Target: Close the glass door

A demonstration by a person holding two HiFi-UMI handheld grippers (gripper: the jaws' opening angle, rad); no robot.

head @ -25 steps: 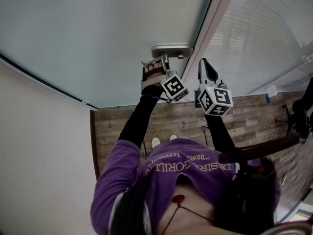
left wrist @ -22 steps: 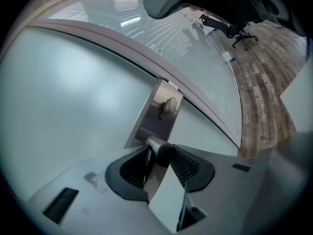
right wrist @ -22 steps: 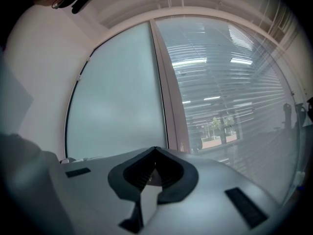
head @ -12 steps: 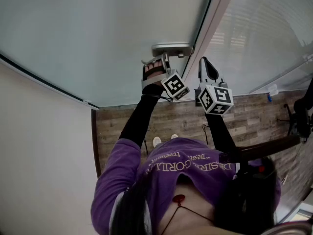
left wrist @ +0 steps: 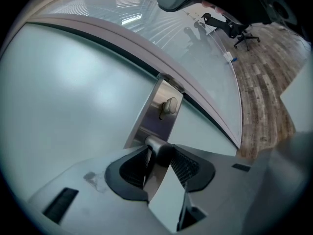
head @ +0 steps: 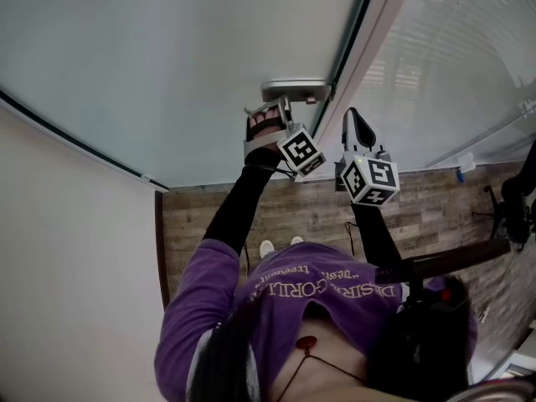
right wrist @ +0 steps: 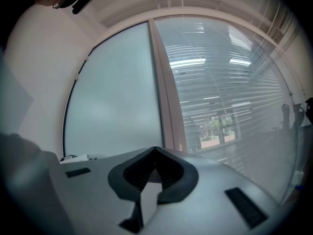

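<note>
The frosted glass door [head: 167, 57] fills the upper left of the head view, and its edge meets the pale frame [head: 360, 48]. A metal handle plate [head: 293, 89] sits at that edge. My left gripper [head: 276, 111] is shut on the door handle [left wrist: 157, 147], whose round bar lies between the ribbed pads. Just above it on the lock plate [left wrist: 154, 116] is a small turn knob [left wrist: 169, 105]. My right gripper [head: 356, 128] hovers beside the frame, shut and holding nothing. In the right gripper view it [right wrist: 155, 169] faces the door [right wrist: 117, 97] and the frame [right wrist: 168, 102].
A glass partition with blinds [head: 452, 65] stands right of the frame. A plain white wall [head: 67, 266] is on the left. Wood-plank floor [head: 310, 208] lies below, with an office chair [head: 515, 199] at the far right and a dark bar [head: 452, 258] near my right arm.
Both grippers and the handle sit slightly lower in the head view than before. The left gripper has stayed shut on the handle throughout.
</note>
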